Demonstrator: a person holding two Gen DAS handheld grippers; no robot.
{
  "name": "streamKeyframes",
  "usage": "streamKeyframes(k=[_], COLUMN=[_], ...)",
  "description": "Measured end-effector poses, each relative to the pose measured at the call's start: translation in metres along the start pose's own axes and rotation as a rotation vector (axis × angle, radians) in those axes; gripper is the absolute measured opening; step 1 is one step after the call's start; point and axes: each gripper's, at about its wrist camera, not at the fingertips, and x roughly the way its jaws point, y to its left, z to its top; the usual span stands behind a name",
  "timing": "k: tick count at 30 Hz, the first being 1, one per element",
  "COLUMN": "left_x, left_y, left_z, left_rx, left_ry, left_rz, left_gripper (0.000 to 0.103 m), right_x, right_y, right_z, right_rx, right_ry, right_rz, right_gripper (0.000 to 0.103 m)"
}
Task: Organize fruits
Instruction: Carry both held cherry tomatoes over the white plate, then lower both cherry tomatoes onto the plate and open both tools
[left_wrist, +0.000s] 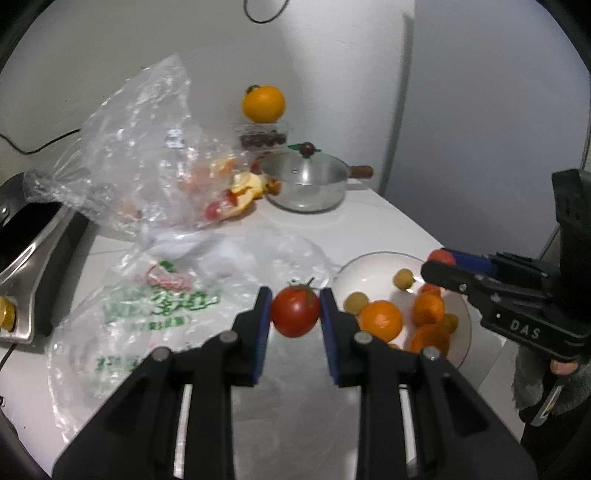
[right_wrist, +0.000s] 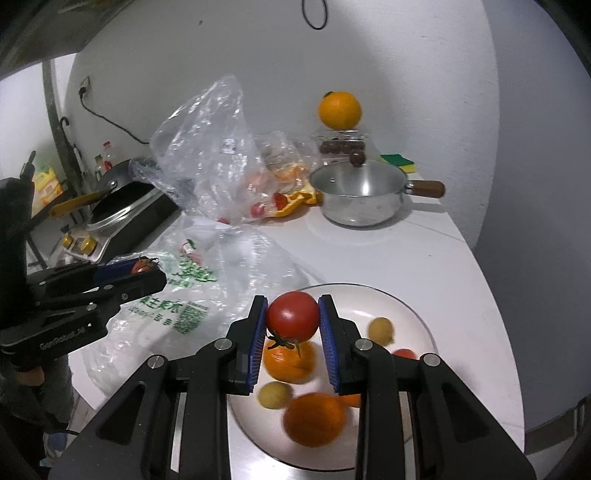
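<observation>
Red tomatoes sit clamped in both tools: our right tool (right_wrist: 293, 321) holds its tomato (right_wrist: 293, 315) over the plate (right_wrist: 421, 317), likely for release. Our left tool (left_wrist: 295, 312) grips another tomato (left_wrist: 295, 312) above the printed plastic bag (left_wrist: 147, 306), near the plate's left.

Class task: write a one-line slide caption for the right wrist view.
Right gripper holds a red tomato above a white plate of oranges and small yellow fruits.

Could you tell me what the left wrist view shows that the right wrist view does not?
Only the left wrist view shows the left tongs gripping their tomato beside the plate. Only the right wrist view shows a sponge and wall socket. Both show the pot, the plastic bags, and the right tongs holding a second tomato over the plate.
</observation>
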Motion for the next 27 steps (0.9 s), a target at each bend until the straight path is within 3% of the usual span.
streamKeyframes(k=[27], left_x=[0.065], left_y=[-0.08], left_z=[0.003], left_rx=[0.119], left_ry=[0.09], left_rz=[-0.1], left_gripper=[0.027], right_x=[0.005], right_y=[-0.085], right_z=[-0.027], right_rx=[0.105], right_ry=[0.032], right_rz=[-0.059], right_gripper=[0.03])
